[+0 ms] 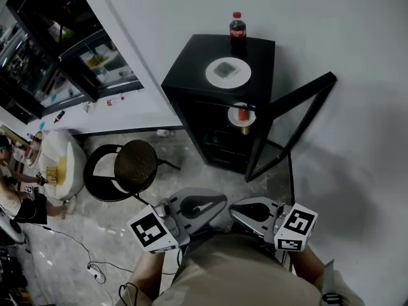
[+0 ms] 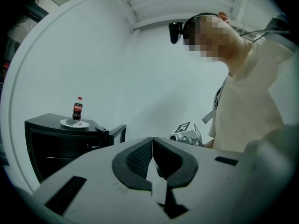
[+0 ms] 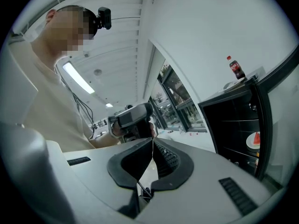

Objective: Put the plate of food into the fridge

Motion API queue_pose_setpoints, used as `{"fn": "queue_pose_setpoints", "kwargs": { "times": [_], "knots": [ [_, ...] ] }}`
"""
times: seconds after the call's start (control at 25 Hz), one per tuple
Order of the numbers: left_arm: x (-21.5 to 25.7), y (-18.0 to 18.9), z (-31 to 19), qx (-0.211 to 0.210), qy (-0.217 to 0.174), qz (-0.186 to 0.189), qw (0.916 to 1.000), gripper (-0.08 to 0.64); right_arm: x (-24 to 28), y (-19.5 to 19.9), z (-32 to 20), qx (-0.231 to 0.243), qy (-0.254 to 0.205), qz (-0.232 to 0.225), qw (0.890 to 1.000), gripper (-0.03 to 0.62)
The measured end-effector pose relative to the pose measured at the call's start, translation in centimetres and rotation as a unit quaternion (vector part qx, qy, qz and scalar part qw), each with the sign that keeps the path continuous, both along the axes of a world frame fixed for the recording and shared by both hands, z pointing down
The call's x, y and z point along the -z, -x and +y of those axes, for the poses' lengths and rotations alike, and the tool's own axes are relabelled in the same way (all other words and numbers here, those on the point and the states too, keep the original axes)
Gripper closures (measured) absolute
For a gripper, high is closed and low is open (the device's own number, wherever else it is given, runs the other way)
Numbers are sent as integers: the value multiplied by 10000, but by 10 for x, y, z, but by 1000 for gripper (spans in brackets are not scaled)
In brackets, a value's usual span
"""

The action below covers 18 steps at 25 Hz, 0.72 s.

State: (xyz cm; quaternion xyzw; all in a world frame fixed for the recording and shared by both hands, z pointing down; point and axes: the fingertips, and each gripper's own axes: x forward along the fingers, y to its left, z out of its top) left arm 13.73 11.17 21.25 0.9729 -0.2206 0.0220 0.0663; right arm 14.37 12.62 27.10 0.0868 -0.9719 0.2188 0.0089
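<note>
Left gripper (image 2: 152,143) and right gripper (image 3: 153,146) are both hanging shut and empty, well back from the fridge (image 1: 191,65), whose door (image 1: 299,93) is standing open. One plate (image 1: 227,72) is sitting on top of the fridge, and another with red food (image 1: 242,115) is already resting inside. If the top plate is next, it's wanting a level rim grip, clear of the bottle (image 1: 237,27).

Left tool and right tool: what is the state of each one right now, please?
Left tool: closed, holding nothing.
Right tool: closed, holding nothing.
</note>
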Motion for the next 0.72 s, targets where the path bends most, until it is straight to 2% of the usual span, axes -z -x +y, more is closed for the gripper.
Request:
{"fn": "queue_pose_setpoints", "kwargs": {
  "times": [0.28,0.52,0.72],
  "knots": [
    [-10,-3,-6,-99,206,151,9996,551,-10,-9,-16,-250,304,100,9992,572],
    [-16,6,-32,-178,151,237,9994,551,-12,-7,-29,-418,358,228,9982,572],
    [-17,22,-63,-297,65,323,9990,551,-5,5,-57,-725,62,309,9969,574]
  ]
}}
